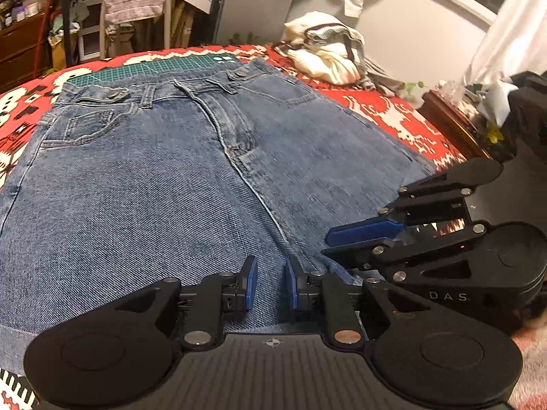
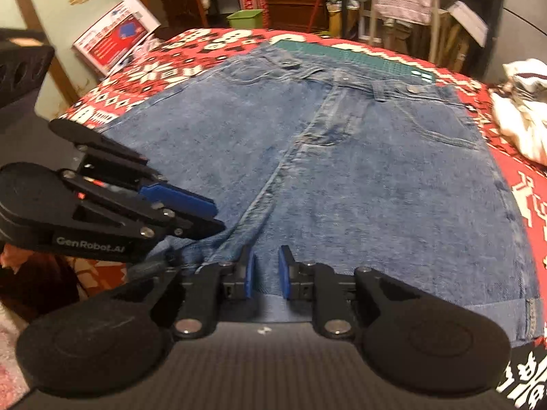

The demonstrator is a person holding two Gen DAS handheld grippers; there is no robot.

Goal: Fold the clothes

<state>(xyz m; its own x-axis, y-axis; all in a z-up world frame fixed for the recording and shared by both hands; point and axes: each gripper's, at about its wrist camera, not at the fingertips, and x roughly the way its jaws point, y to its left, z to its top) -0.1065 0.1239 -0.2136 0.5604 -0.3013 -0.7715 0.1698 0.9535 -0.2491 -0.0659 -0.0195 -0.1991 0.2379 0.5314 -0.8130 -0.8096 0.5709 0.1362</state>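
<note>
Flat, stonewashed denim shorts (image 1: 164, 177) on red patterned woven blanket (image 1: 393, 109)

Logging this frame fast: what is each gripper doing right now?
Left gripper: jaws open, holding nothing, over the shorts hem.
Right gripper: jaws open, holding nothing, over the same hem.

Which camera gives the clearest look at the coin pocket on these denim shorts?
The left wrist view. The coin pocket sits sharp there, stitching readable, below the waistband of the denim shorts. In the right wrist view that pocket area lies at the far side, small and blurred, so only a faint curved seam shows.
</note>
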